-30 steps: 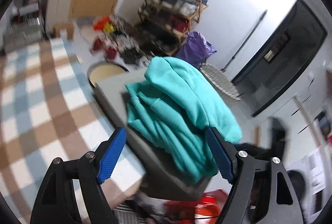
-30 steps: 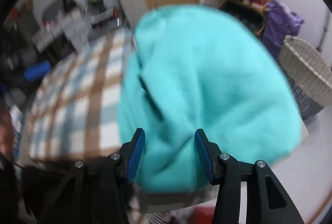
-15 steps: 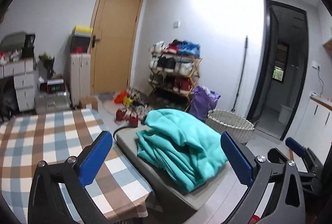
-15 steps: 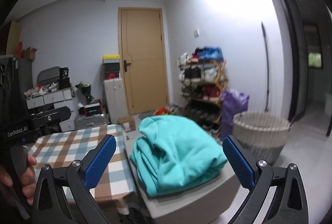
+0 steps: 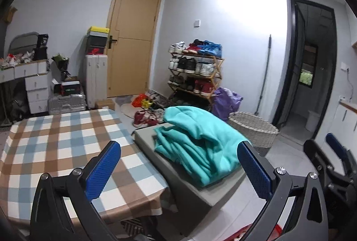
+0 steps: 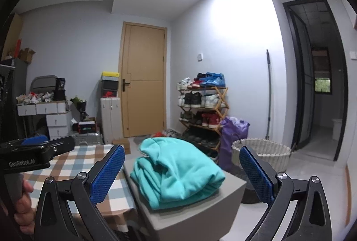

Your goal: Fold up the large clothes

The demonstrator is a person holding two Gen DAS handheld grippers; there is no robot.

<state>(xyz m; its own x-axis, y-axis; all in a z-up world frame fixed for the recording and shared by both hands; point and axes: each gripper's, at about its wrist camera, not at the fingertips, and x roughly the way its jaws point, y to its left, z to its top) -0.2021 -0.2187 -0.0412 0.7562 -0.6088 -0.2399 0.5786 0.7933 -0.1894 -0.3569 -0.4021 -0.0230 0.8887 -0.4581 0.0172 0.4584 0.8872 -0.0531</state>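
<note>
Two grippers spread wide, gripping nothing.
Left gripper [image 5: 178, 170] and right gripper [image 6: 181, 171] hold their blue fingers [image 6: 107, 174] apart, well back from the folded teal garment [image 6: 176, 174], which lies beyond and between them on a grey box [image 6: 194, 212] beside the checked worktop [image 5: 58, 147].
</note>
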